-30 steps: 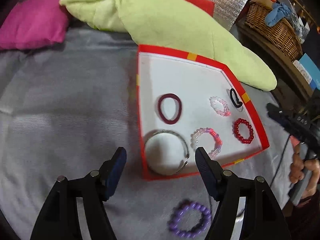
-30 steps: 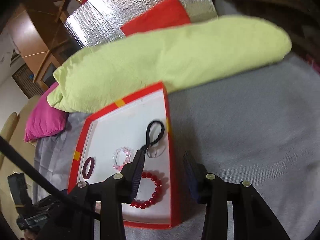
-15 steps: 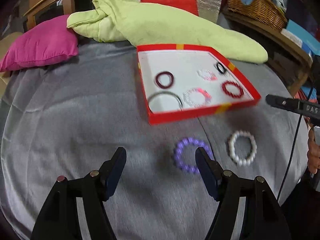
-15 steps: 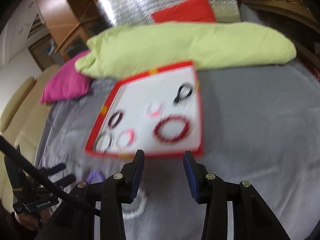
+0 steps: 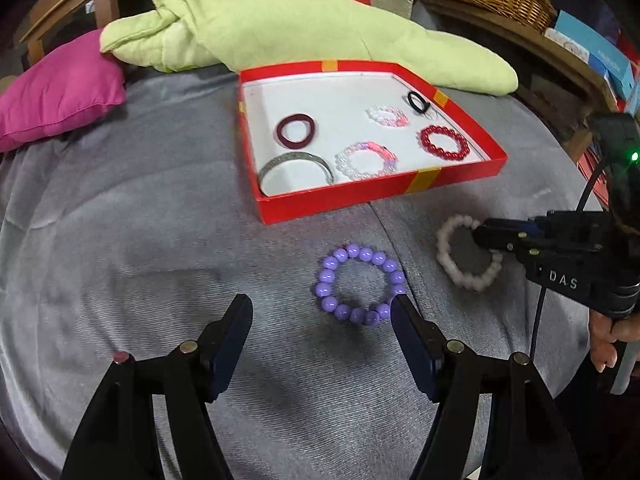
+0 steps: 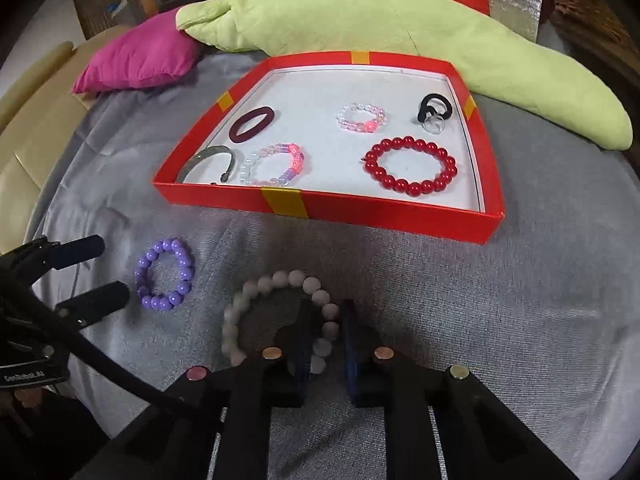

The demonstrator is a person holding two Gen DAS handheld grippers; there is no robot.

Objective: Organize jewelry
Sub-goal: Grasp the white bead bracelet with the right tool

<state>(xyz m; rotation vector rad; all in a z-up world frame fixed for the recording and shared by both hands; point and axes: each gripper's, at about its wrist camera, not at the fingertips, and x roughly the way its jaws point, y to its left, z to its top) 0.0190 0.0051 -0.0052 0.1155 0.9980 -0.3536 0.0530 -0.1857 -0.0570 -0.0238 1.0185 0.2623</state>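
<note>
Your left gripper (image 5: 322,314) is matte black, with two flat fingers (image 5: 412,344) faced in dark blue pads, and round metal pivot screws on its linkage, silver apart from one pinkish one. Your right gripper (image 6: 326,340) is built alike, with copper, pink and silver screws; its side reads "DAS" in pale letters. A black cable (image 5: 538,320) runs from it, and a green light (image 5: 634,156) glows above.

Left wrist view: looks steeply down along its own fingers, close above the grey fabric surface (image 5: 120,240).
Right wrist view: same downward tilt, from the right side.
Shared area: shallow red cardboard box (image 5: 360,196) (image 6: 360,212), purple bead bracelet (image 5: 358,284) (image 6: 164,274), white bead bracelet (image 5: 466,258) (image 6: 280,316).
</note>
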